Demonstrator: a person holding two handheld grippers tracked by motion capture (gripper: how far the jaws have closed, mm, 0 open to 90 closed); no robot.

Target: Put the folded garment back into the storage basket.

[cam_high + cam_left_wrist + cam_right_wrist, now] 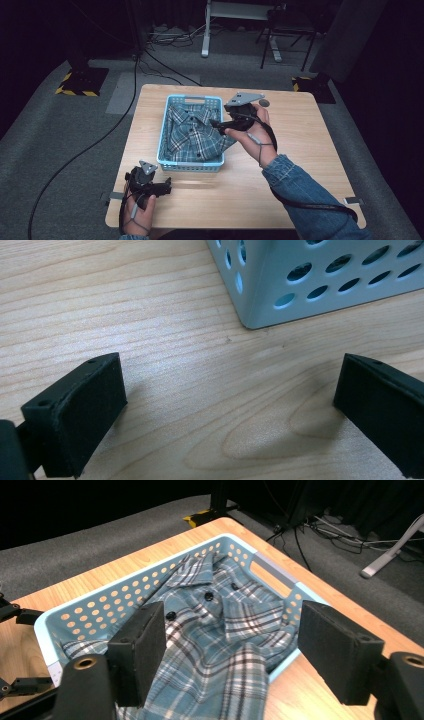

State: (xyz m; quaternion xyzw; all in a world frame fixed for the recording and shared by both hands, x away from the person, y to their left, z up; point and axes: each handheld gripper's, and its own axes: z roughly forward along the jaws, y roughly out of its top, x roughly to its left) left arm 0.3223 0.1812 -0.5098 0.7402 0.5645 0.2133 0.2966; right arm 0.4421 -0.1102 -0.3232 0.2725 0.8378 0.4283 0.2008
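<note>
Both tools, left (227,405) and right (232,655), wide open, empty.

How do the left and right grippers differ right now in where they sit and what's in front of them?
The left gripper sits low at the table's near edge, outside the blue basket; the right gripper is raised at the basket's right rim. The left faces bare wood and the basket's corner; the right points at the plaid shirt. Both are open and hold nothing.
</note>
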